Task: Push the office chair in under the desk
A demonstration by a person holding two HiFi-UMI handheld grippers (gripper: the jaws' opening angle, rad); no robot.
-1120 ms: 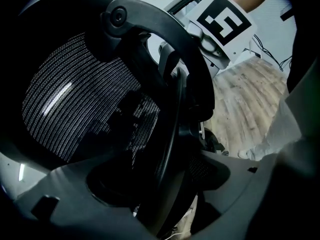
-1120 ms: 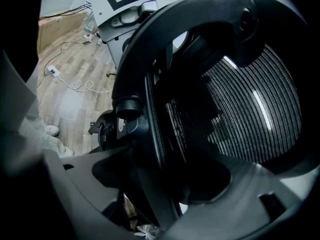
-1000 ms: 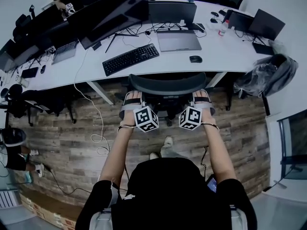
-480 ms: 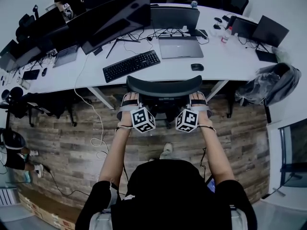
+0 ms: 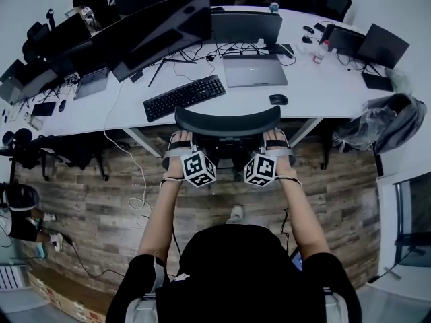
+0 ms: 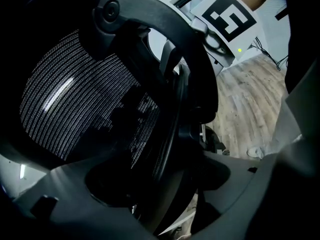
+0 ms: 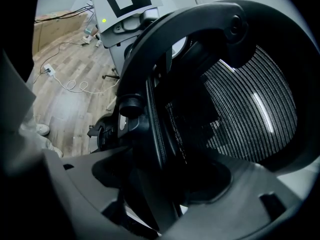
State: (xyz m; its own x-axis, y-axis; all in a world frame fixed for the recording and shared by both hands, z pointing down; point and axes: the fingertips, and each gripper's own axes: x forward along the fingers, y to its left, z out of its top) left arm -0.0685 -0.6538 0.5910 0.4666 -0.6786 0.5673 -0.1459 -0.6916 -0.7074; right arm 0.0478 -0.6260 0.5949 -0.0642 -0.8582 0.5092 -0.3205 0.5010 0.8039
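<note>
The black mesh office chair (image 5: 227, 121) stands at the white desk (image 5: 323, 89), its curved backrest top close to the desk's front edge. My left gripper (image 5: 179, 142) is at the backrest's left end and my right gripper (image 5: 277, 141) at its right end. In the left gripper view the backrest's black frame (image 6: 170, 114) runs between the jaws of the left gripper (image 6: 170, 194), which close on it. The right gripper view shows the same: the frame (image 7: 150, 119) passes between the jaws of the right gripper (image 7: 150, 189). The seat is hidden below the backrest.
On the desk lie a keyboard (image 5: 184, 97), a laptop (image 5: 254, 69), a mouse (image 5: 277, 99) and wide monitors (image 5: 161, 29). A slanted desk leg (image 5: 143, 140) and a floor cable (image 5: 138, 180) are to the left. A backpack (image 5: 380, 123) sits to the right.
Both grippers and the chair have moved toward the desk together; the backrest top is now nearer the desk's front edge. The grip looks unchanged.
</note>
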